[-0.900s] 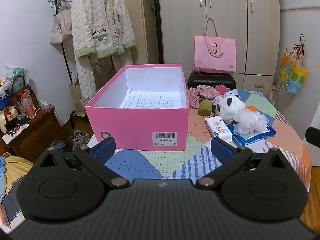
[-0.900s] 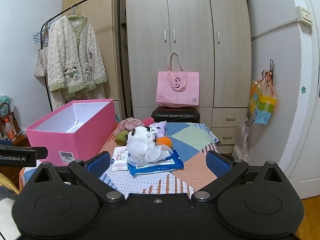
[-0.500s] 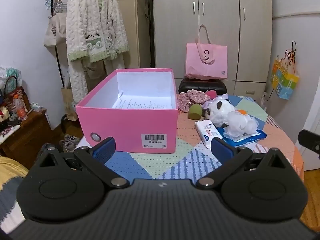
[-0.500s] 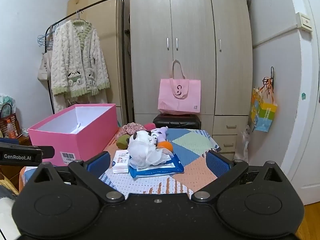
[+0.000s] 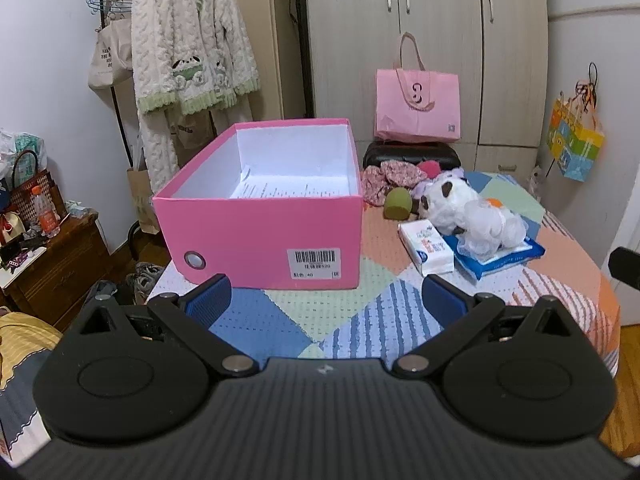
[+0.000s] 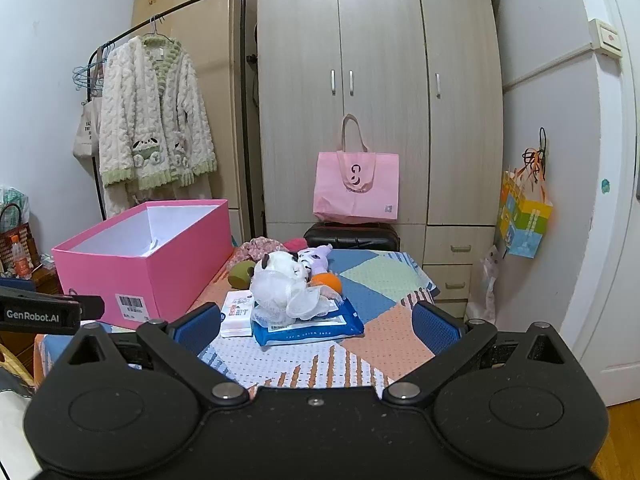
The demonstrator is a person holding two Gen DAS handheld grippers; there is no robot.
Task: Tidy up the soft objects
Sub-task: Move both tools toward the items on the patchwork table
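Both views have pulled back a little, leaving your left gripper [image 5: 326,294] and right gripper [image 6: 316,322] wide and empty, lined up short of the soft toys [image 6: 286,280] heaped beside the open pink box [image 5: 264,236], presumably their destination.

Both the left gripper [image 5: 326,298] and the right gripper [image 6: 316,322] tilt slightly downward, blue-padded fingers [image 5: 210,296] spread wide, nothing held between them.
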